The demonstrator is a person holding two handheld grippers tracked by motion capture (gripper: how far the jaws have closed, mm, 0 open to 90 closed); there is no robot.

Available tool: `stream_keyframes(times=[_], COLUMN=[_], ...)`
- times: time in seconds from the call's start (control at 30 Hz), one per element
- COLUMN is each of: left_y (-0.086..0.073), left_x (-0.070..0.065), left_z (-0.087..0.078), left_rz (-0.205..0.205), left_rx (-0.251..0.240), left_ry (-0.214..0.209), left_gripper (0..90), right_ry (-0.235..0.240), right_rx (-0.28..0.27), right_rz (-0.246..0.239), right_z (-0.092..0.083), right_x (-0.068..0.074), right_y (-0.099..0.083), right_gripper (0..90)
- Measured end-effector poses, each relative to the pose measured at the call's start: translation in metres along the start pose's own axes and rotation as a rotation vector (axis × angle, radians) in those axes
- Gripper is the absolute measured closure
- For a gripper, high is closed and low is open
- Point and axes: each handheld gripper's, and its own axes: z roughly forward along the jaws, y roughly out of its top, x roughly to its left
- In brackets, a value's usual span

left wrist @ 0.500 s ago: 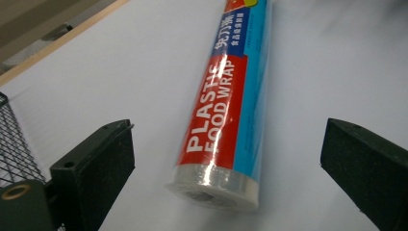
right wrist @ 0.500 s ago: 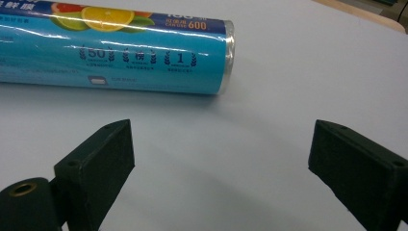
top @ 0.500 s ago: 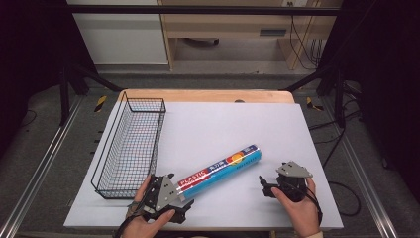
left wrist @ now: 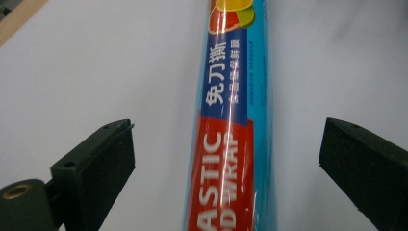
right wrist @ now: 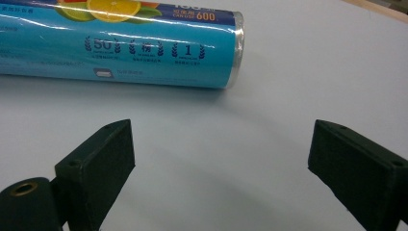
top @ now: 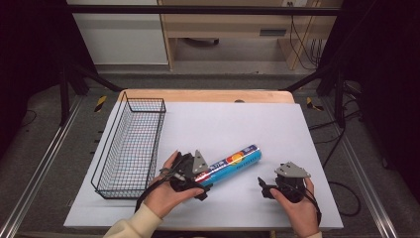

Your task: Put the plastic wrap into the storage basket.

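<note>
Two hand-held grippers work over a white table (top: 307,148). A plastic wrap roll (top: 233,162) lies flat on its side near the front centre, its long axis running from about 8 o'clock to 2 o'clock in the high view, with a wire basket (top: 130,147) well apart at its 9 o'clock. At the roll's 8 o'clock end, the left gripper (top: 197,184) straddles the roll: in the left gripper view its jaws stand spread wide, one on each side of the blue and red wrapper (left wrist: 231,125), neither touching it. At the roll's 4 o'clock, the right gripper (top: 264,187) rests near the table, jaws likewise spread and empty; in the right gripper view the roll's far end (right wrist: 231,48) lies ahead, clear of both jaws. The step in hand appears to be grasping the roll. To do it well, keep the jaws centred across the roll's width, lower until the pads flank its widest part, then close squarely so the round, slick body cannot squirt out or roll away.
</note>
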Motion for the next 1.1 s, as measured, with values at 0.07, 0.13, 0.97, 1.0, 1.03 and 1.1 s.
stream_keyframes(times=[0.07, 0.13, 0.97, 1.0, 1.03, 1.1], left_y=[0.007, 0.01, 0.039, 0.039, 0.039, 0.04], left_x=[0.002, 0.003, 0.008, 0.008, 0.008, 0.007], left_z=[0.011, 0.017, 0.083, 0.083, 0.084, 0.085], left_rz=[-0.009, -0.005, 0.064, 0.062, 0.064, 0.068], left_rx=[0.021, 0.031, 0.209, 0.211, 0.214, 0.22], left_ry=[-0.026, -0.022, -0.129, -0.134, -0.137, -0.142], left_gripper=[5.7, 5.8, 24.4, 24.8, 25.5, 26.1], right_ry=[0.0, 0.001, 0.029, 0.029, 0.03, 0.031], right_rx=[-0.001, -0.001, -0.002, -0.003, -0.002, 0.002], right_rz=[-0.006, 0.001, -0.015, -0.01, -0.01, -0.009], right_z=[0.0, 0.0, 0.001, 0.001, 0.001, 0.001], right_x=[-0.001, 0.0, 0.003, 0.003, 0.003, 0.003], right_y=[0.0, 0.0, 0.001, 0.001, 0.001, 0.001], right_gripper=[9.3, 9.3, 9.4, 9.4, 9.4, 9.4])
